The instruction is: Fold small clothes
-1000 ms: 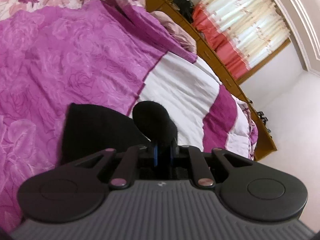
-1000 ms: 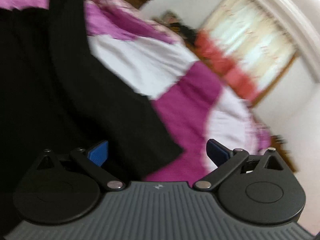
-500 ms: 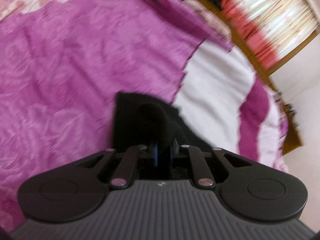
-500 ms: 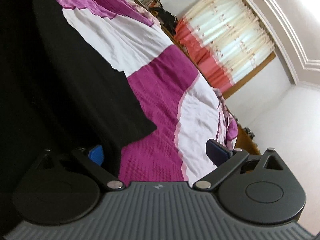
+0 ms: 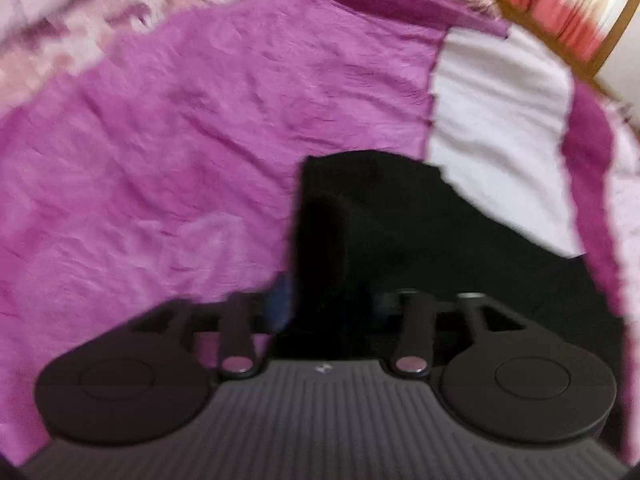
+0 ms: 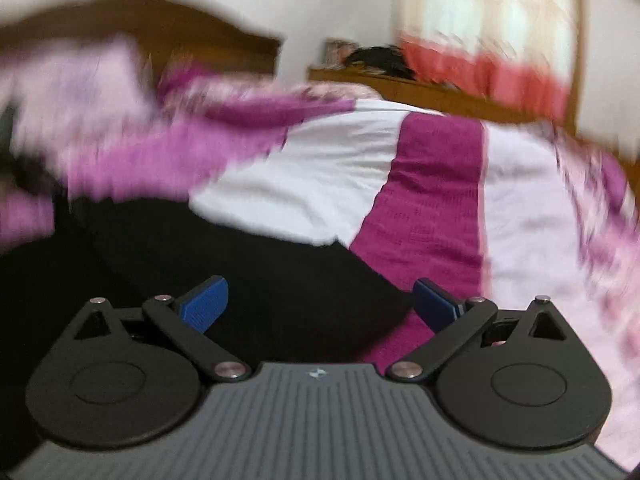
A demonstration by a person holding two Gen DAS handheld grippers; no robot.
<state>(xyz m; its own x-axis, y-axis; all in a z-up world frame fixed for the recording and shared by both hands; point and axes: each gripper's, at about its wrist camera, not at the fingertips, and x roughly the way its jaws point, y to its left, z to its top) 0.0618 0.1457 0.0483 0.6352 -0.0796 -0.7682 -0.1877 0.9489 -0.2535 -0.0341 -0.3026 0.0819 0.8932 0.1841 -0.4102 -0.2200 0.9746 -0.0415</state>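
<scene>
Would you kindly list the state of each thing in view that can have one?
left gripper: part open, black garment bunched between its fingers.
right gripper: open, holding nothing.
black garment: lying on the bedspread, a fold raised at the left gripper.
bedspread: wrinkled, spread over the bed.
</scene>
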